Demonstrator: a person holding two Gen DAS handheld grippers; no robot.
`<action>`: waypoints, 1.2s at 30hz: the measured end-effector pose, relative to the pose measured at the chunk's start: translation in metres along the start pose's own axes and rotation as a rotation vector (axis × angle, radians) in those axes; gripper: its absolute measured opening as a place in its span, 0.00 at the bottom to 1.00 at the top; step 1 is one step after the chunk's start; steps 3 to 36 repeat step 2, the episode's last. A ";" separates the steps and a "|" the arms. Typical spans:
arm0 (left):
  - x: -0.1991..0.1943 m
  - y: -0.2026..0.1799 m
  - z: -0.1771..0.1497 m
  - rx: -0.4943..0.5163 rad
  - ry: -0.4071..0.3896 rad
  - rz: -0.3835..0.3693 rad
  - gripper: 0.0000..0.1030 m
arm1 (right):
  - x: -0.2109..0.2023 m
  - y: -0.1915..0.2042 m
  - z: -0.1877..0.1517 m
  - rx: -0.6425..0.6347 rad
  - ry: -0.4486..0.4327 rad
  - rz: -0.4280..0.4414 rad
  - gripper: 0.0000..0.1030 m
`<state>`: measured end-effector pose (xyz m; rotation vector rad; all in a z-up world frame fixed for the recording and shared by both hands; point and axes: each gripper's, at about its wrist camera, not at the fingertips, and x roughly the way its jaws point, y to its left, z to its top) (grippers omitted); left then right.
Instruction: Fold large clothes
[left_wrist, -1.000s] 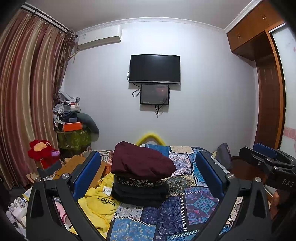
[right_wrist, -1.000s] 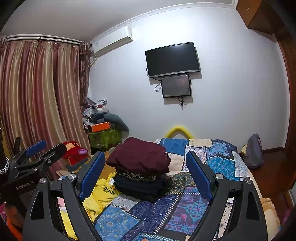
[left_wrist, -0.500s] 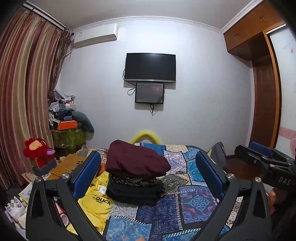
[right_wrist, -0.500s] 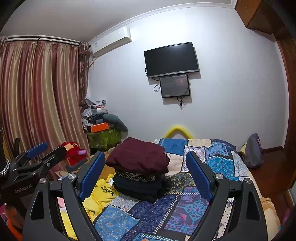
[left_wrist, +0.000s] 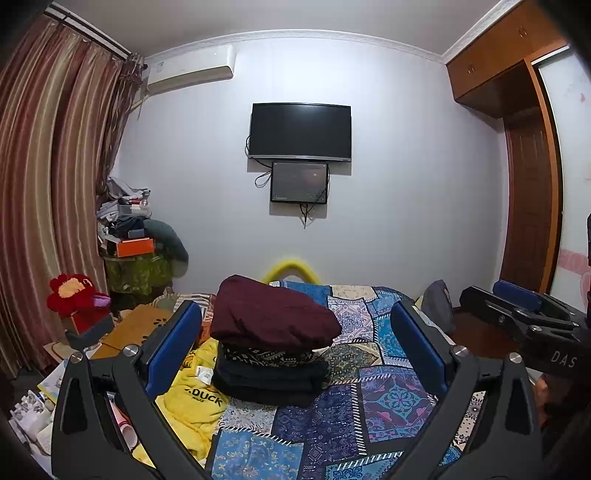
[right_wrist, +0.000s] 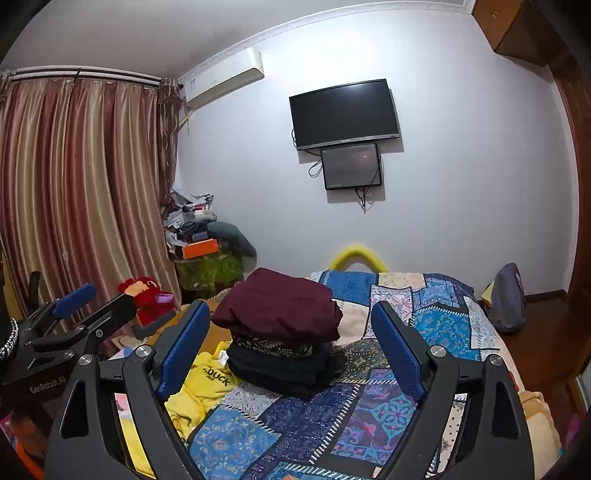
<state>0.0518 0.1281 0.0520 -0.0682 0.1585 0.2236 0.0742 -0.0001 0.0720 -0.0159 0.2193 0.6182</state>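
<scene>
A pile (left_wrist: 271, 350) of folded clothes sits on the bed (left_wrist: 388, 402). A dark red one (left_wrist: 269, 314) lies on top, with black ones (left_wrist: 269, 380) under it. A yellow shirt (left_wrist: 192, 402) lies crumpled on the bed just left of the pile, touching it. The left gripper (left_wrist: 295, 339) hangs in the air in front of the pile, its blue fingers (left_wrist: 173, 347) spread wide with nothing in them. The right gripper (right_wrist: 291, 343) hangs there too, released and holding nothing. A TV (left_wrist: 300, 132) hangs on the wall behind the pile.
</scene>
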 end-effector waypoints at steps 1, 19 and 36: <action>0.000 0.001 0.000 -0.001 0.001 0.002 1.00 | 0.001 0.000 0.000 -0.001 0.001 0.000 0.84; 0.001 0.002 0.000 -0.001 0.004 0.007 1.00 | 0.001 0.000 0.000 -0.002 0.003 0.000 0.84; 0.001 0.002 0.000 -0.001 0.004 0.007 1.00 | 0.001 0.000 0.000 -0.002 0.003 0.000 0.84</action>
